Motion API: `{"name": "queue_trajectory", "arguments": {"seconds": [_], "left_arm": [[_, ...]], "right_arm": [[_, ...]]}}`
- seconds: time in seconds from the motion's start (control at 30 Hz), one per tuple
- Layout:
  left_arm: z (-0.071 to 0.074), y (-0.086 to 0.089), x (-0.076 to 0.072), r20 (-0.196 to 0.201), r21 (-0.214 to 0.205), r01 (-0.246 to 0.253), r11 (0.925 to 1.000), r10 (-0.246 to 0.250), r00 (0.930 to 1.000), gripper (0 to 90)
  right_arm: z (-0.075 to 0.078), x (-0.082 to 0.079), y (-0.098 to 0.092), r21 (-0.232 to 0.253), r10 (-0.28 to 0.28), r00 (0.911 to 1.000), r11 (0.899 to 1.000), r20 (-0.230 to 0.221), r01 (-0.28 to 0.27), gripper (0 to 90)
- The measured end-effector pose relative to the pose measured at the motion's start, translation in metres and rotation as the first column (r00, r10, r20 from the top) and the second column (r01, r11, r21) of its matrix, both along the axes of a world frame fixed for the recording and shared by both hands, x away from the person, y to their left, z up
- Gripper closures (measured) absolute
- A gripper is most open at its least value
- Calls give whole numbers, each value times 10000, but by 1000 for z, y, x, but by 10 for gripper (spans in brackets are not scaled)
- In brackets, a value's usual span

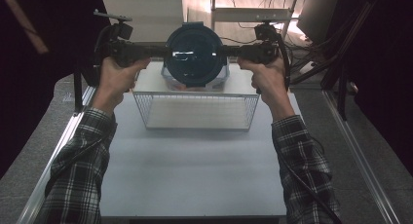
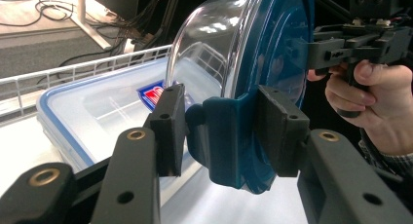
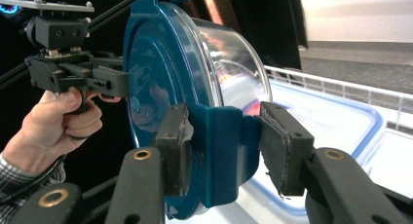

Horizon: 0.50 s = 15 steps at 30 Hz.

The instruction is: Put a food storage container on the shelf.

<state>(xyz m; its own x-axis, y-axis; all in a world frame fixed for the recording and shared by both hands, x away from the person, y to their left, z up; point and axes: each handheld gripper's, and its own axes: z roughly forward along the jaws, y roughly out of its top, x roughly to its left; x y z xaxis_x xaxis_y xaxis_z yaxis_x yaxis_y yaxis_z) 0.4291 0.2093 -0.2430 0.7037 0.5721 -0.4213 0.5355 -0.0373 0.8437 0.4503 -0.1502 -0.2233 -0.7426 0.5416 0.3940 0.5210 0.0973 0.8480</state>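
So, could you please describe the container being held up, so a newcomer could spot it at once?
Above the wire basket on the white table, both grippers clamp a round clear container tipped on its side. Its dark blue lid sets it apart from the flat rectangular box below.

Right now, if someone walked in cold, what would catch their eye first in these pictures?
A round clear container with a blue lid, tipped on its side with the lid facing the person, held in the air above the wire basket. The left claw and right claw each clamp a blue lid clasp on opposite sides. Under it lies a flat blue-rimmed box.
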Motion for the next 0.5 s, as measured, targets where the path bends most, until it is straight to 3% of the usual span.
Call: {"name": "queue_trajectory", "arguments": {"seconds": [0.23, 0.37, 0.5], "left_arm": [[-9, 0, 14, -155, -264, -213, 9994, 209, 9997, 560], [-12, 0, 17, -118, -506, -472, 9976, 467, 9988, 555], [-14, 0, 19, -2, -493, -589, 9970, 590, 9983, 548]], "right_arm": [[-4, 17, 1, 91, -197, 9996, 9998, -194, 199, 555], [-8, 24, 2, 379, -342, 9992, 9987, -206, 350, 552], [-11, 31, 2, 634, -434, 9987, 9970, -249, 449, 548]]}}
